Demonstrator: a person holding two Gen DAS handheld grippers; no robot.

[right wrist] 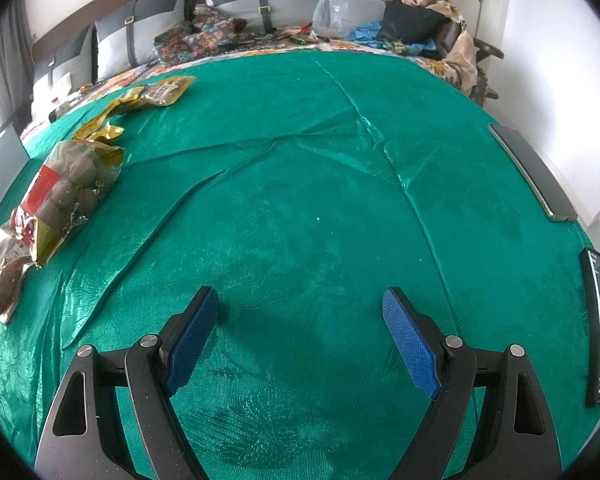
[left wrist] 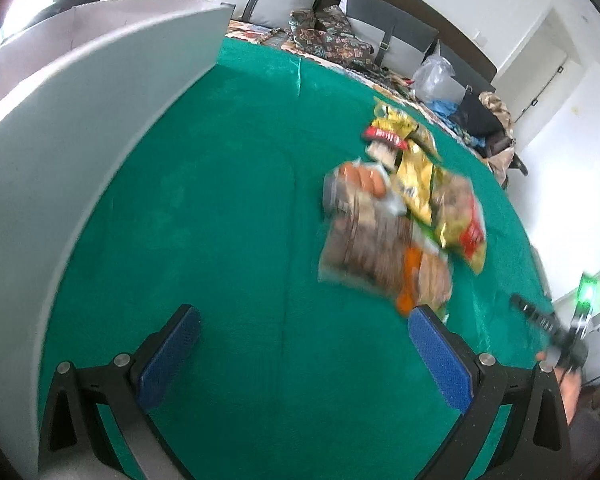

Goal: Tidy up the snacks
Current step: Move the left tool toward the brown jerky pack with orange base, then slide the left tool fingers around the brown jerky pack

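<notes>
The snack packets [left wrist: 404, 208] lie in a loose heap on the green cloth [left wrist: 240, 200], ahead of the left gripper [left wrist: 304, 344] and off to its right; the heap's long axis runs away from the camera, and its nearest packet, a blurred brown one [left wrist: 364, 248], ends just beside the left gripper's right pad. The left gripper is spread wide and empty. A grey box wall [left wrist: 80, 128] stands to its left, well apart from the heap. In the right wrist view the right gripper [right wrist: 300, 336] is also wide and empty, and the packets, among them a bag of round brown snacks [right wrist: 68, 188], sit far to its left. The left gripper looks the nearer, needing a swing to the right
</notes>
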